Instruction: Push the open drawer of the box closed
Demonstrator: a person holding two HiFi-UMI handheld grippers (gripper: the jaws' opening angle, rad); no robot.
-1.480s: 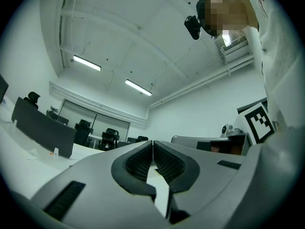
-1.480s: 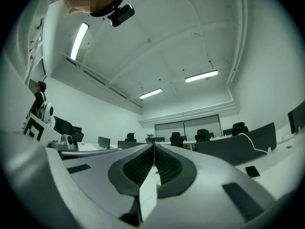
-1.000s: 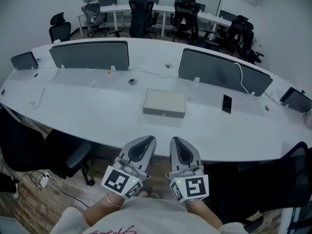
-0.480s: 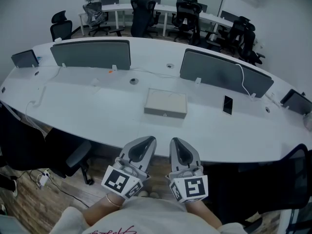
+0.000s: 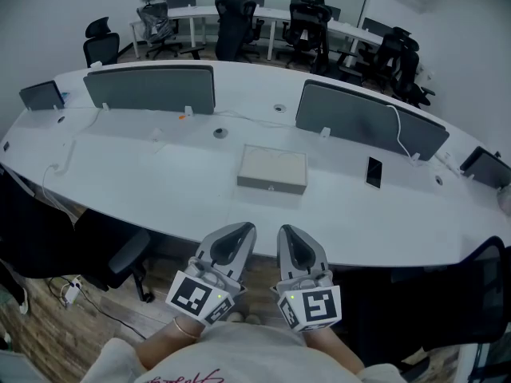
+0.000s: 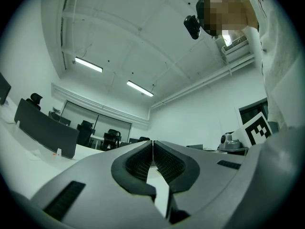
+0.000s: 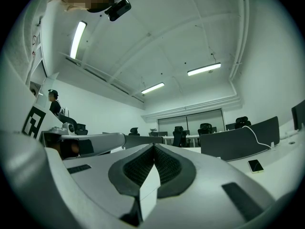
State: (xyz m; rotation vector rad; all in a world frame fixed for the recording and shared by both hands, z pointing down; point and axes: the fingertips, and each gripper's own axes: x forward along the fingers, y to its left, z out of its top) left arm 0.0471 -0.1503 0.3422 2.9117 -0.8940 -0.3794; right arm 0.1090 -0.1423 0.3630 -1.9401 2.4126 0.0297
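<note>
Box [image 5: 271,168] on the white table [image 5: 160,182], straight ahead of both grippers and well apart from them. Its front, with a small knob, faces them, and the table's near edge lies between. Left gripper [image 5: 239,231] and right gripper [image 5: 291,231] are side by side, jaws pressed together, nothing held. Phone [image 5: 373,171] is ahead-right of the right gripper, and grey dividers [image 5: 152,88] stand beyond the box.

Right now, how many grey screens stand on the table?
4 screens: one at the far left end, one left of centre, one right of centre, one at the far right edge. Others may lie outside the frame.
</note>
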